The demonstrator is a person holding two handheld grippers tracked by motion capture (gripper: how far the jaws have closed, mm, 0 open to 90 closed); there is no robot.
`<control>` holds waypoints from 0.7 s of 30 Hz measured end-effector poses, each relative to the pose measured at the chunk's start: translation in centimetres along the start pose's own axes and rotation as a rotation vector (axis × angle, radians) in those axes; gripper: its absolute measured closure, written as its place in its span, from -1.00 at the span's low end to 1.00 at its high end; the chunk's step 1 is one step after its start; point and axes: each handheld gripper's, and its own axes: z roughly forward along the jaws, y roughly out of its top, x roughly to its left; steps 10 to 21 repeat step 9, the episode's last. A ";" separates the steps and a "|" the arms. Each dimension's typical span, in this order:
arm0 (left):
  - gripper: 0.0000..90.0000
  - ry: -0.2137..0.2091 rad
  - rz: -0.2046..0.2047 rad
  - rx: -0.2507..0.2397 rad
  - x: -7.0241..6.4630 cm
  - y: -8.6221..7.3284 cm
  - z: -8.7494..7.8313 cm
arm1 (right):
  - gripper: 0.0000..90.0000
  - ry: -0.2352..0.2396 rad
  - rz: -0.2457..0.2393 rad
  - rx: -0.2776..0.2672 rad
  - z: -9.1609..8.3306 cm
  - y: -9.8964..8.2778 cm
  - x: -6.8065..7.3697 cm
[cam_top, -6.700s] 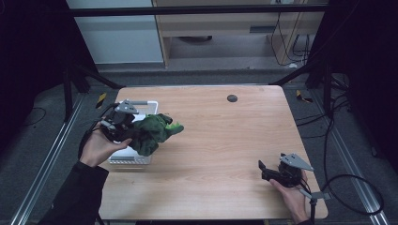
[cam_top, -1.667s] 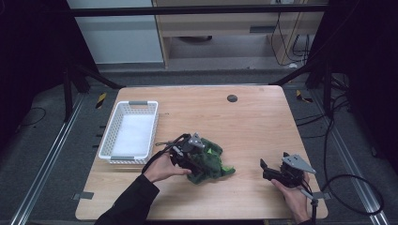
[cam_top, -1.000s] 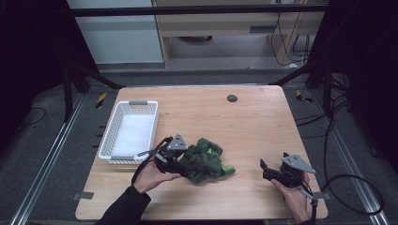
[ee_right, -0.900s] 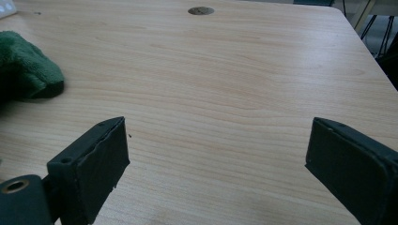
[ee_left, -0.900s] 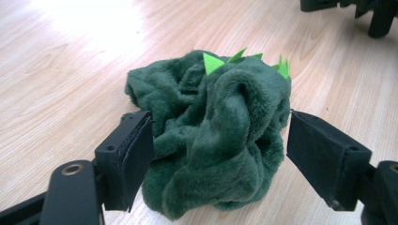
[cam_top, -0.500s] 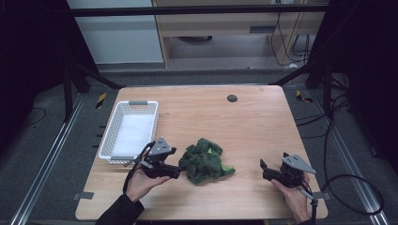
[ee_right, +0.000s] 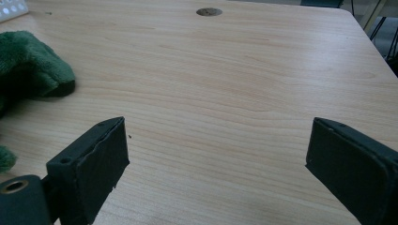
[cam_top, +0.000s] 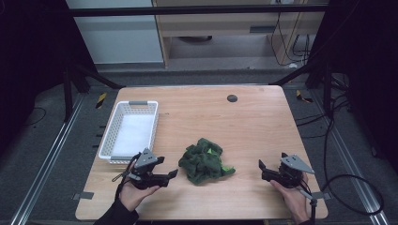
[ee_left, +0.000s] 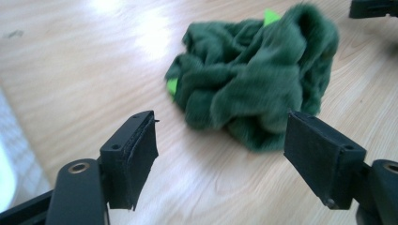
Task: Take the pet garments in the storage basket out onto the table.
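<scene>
A crumpled dark green cloth (cam_top: 205, 161) with bright green tags lies on the wooden table (cam_top: 244, 122), near its front middle. My left gripper (cam_top: 170, 167) sits just left of the cloth, pointing at it and clear of it. In the left gripper view the cloth (ee_left: 253, 84) lies ahead of the left gripper (ee_left: 220, 136), which is open; its jaws have just closed a little with nothing between them. My right gripper (cam_top: 262, 171) rests at the front right, open and empty. In the right gripper view the cloth (ee_right: 33, 65) lies left of the right gripper (ee_right: 216, 154).
A white mesh basket (cam_top: 109, 140) stands at the table's left edge, just behind the left hand; its corner (ee_right: 11, 8) shows in the right gripper view. A dark round cap (cam_top: 232, 98) sits in the tabletop at the back. Metal frame bars and cables surround the table.
My left gripper carried the cloth from the basket to the table's middle, let go, and drew back to the left. The cloth stays put. The right gripper has not moved.
</scene>
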 end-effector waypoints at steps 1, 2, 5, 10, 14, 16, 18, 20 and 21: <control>-0.43 0.006 -0.010 -0.001 0.1 -0.4 -0.2 | -0.87 0.001 -0.001 0.000 0.0 0.0 0.0; -0.42 0.009 -0.018 -0.001 0.2 -0.8 -0.4 | -0.87 0.001 0.000 -0.001 0.0 0.0 0.0; -0.40 0.031 -0.041 -0.006 0.5 -1.9 -1.1 | -0.87 0.000 0.001 0.000 0.0 0.0 0.0; -0.39 0.053 -0.048 0.013 0.9 -2.9 -1.5 | -0.87 -0.003 0.004 0.000 -0.1 0.0 0.1; -0.39 0.053 -0.048 0.013 0.9 -2.9 -1.5 | -0.87 -0.003 0.004 0.000 -0.1 0.0 0.1; -0.39 0.053 -0.048 0.013 0.9 -2.9 -1.5 | -0.87 -0.003 0.004 0.000 -0.1 0.0 0.1; -0.39 0.053 -0.048 0.013 0.9 -2.9 -1.5 | -0.87 -0.003 0.004 0.000 -0.1 0.0 0.1; -0.39 0.053 -0.048 0.013 0.9 -2.9 -1.5 | -0.87 -0.003 0.004 0.000 -0.1 0.0 0.1; -0.39 0.053 -0.048 0.013 0.9 -2.9 -1.5 | -0.87 -0.003 0.004 0.000 -0.1 0.0 0.1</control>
